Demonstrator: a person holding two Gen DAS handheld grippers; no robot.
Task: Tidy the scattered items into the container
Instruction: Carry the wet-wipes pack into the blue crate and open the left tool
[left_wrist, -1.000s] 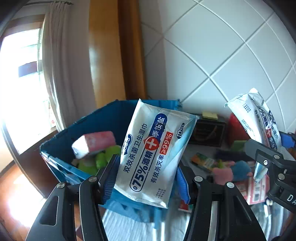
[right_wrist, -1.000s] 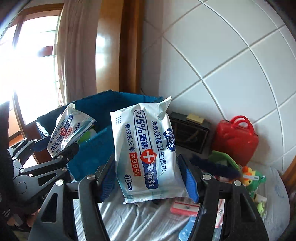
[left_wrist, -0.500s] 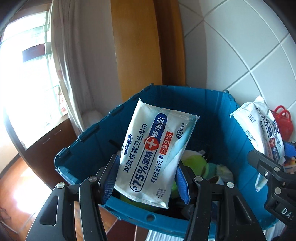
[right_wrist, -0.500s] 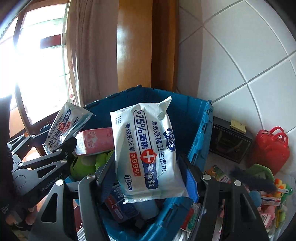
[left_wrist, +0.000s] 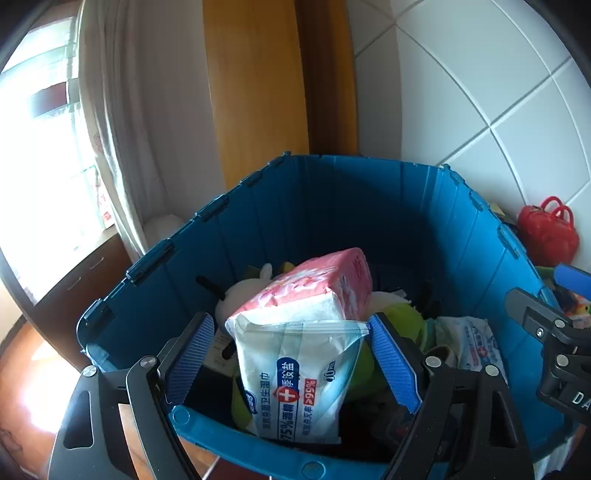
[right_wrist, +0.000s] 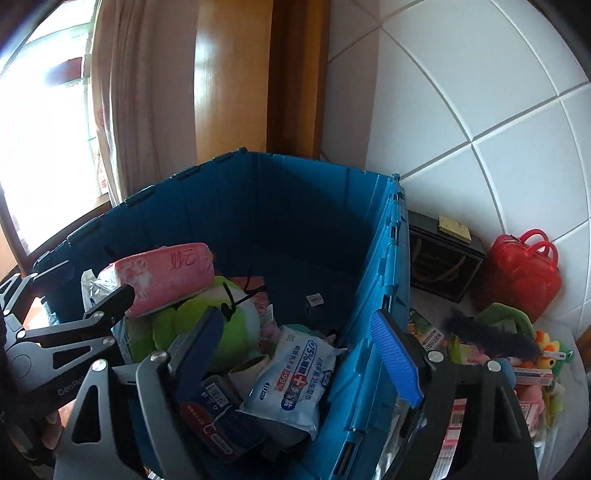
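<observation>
Wipes packs lying inside the blue crate: one pack resting below the pink tissue pack, second pack lying beside the green plush. Left gripper and right gripper hanging over the crate, fingers spread wide, gripping nothing.
</observation>
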